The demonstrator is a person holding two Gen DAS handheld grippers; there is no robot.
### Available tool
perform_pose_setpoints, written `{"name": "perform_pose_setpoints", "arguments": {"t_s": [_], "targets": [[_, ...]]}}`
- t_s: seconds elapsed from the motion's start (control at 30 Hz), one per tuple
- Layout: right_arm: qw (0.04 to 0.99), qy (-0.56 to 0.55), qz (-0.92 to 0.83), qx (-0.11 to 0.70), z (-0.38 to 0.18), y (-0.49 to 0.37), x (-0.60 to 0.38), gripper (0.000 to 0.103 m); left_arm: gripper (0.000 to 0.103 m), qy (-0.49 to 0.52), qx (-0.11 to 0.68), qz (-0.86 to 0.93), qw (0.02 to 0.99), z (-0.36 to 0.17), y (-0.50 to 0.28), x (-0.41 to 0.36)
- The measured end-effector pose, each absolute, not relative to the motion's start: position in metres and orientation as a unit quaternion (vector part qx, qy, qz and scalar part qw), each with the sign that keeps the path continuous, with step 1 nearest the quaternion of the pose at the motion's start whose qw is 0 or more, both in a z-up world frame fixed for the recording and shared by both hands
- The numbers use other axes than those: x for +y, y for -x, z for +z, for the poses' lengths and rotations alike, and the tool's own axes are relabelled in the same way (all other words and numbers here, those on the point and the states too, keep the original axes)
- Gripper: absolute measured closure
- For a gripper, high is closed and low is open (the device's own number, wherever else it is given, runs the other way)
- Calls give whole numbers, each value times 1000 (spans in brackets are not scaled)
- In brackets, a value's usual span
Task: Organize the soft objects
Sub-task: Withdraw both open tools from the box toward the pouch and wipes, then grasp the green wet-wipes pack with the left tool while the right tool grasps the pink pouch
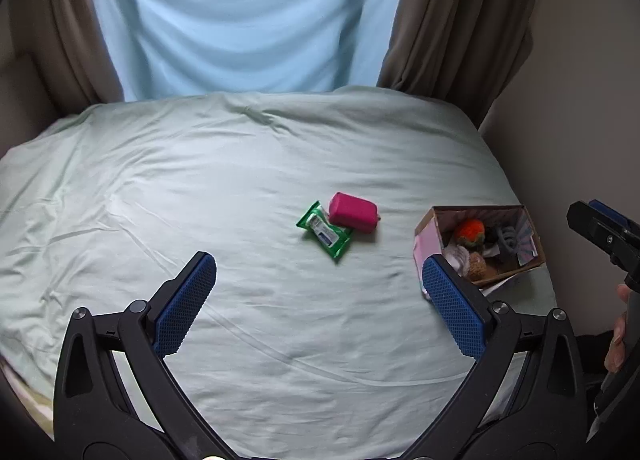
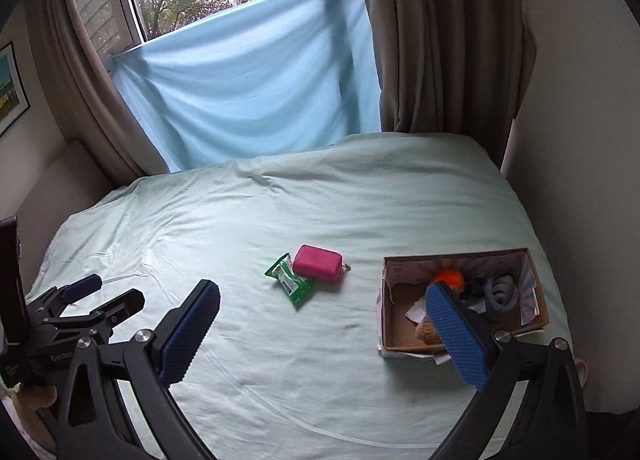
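Pale green bedsheet [image 1: 240,180] spreads beneath us. We hold the left gripper [image 1: 320,292] and the right gripper [image 2: 324,328] spread wide above it, both with nothing between their fingers. Farther out, a pink pouch [image 1: 353,212] overlaps a green wipes pack [image 1: 325,232], while the cardboard box [image 2: 400,334] of soft items sits well to their right. Beyond hang a blue sheet [image 2: 248,100] and brown curtains [image 2: 440,40].

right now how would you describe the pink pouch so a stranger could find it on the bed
Look to the middle of the pale green bed, left of the cardboard box. The pink pouch overlaps a green wipes pack; it is the padded, rounded, magenta one.
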State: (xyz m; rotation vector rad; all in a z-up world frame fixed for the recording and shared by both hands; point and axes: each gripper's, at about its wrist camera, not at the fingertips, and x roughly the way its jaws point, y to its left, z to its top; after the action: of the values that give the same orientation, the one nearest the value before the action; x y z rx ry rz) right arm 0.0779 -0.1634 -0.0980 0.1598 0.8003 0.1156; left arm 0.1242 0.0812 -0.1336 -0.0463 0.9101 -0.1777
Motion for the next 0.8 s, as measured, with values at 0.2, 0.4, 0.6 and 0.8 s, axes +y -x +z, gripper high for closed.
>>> {"name": "perform_pose_setpoints", "arguments": {"t_s": [0.2, 0.4, 0.6, 0.8], "targets": [[912, -59, 76, 398, -112, -118, -137, 1, 0, 49, 461, -98, 880, -160, -164, 106], [898, -36, 131, 418, -142, -173, -126, 1, 1, 94, 494, -106, 858, -203, -214, 112], [865, 21, 200, 459, -196, -249, -123, 1, 1, 130, 528, -106, 833, -258, -264, 101], [817, 86, 274, 501, -262, -317, -115, 1, 1, 164, 559, -113, 805, -324, -310, 78]]}}
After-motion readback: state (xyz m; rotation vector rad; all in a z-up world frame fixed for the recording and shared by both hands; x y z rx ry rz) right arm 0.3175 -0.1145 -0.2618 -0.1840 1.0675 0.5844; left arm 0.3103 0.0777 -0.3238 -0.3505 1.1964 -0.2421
